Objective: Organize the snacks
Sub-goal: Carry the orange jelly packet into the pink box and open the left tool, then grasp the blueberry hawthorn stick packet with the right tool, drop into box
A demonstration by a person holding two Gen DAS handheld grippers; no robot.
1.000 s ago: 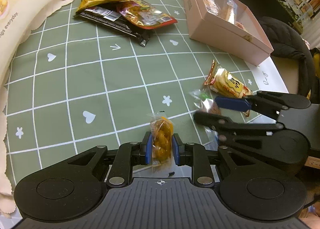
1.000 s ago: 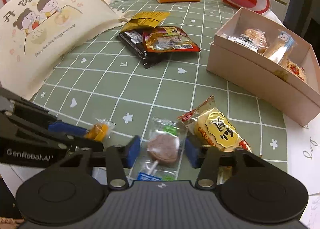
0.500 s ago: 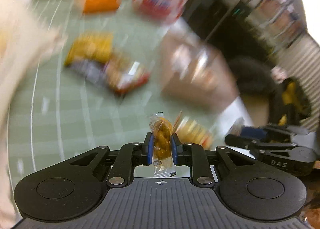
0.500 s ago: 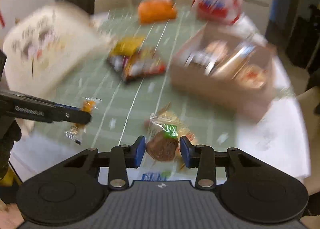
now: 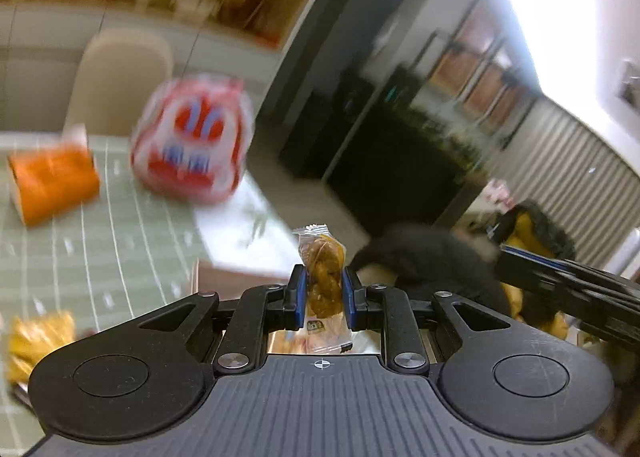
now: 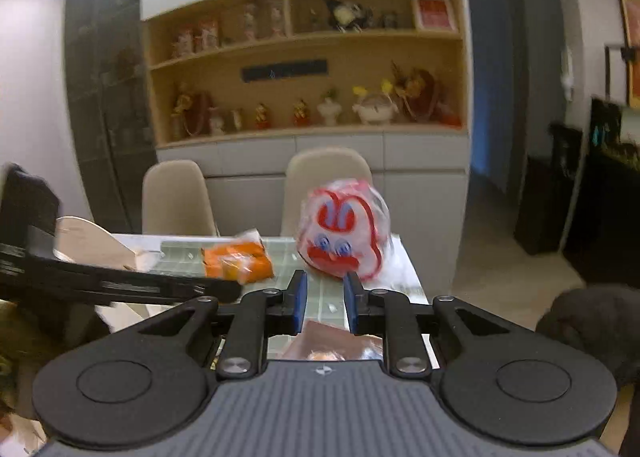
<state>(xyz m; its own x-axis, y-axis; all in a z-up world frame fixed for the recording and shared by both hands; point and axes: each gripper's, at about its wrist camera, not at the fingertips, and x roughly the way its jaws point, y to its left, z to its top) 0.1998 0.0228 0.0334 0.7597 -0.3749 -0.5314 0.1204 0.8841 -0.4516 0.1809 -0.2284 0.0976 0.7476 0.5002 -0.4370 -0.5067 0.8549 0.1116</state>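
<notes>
- Left wrist view: my left gripper (image 5: 323, 291) is clenched on a twisted snack packet (image 5: 322, 257). The blue pads press its middle, and its crimped top stands upright above them, in the air over the near side of the table (image 5: 120, 241).
- The corner of a pink box (image 5: 224, 277) shows just beside and below the pads. I judge it to be the place for this snack, but the gripper body hides most of it.
- The right gripper (image 5: 560, 277) reaches in from the right edge, near mine. A careless swing could knock the two together.
- The background is smeared. With so quick a carry, I think the slick film may slide out of the pads, or I may let go short of the box.
- Right wrist view: the right gripper's jaws have just been closing and now stand at their narrowest. No snack shows between them, only the tablecloth beyond.
- A brownish shape (image 6: 324, 333) lies below the pads. I cannot tell what it is.
- Main risk here: this hand travels on with nothing in its grasp, so a snack stays unsorted.
- A rabbit-faced bag (image 6: 344, 233) and an orange pack (image 6: 236, 261) sit at the far end, well apart from both grippers.
</notes>
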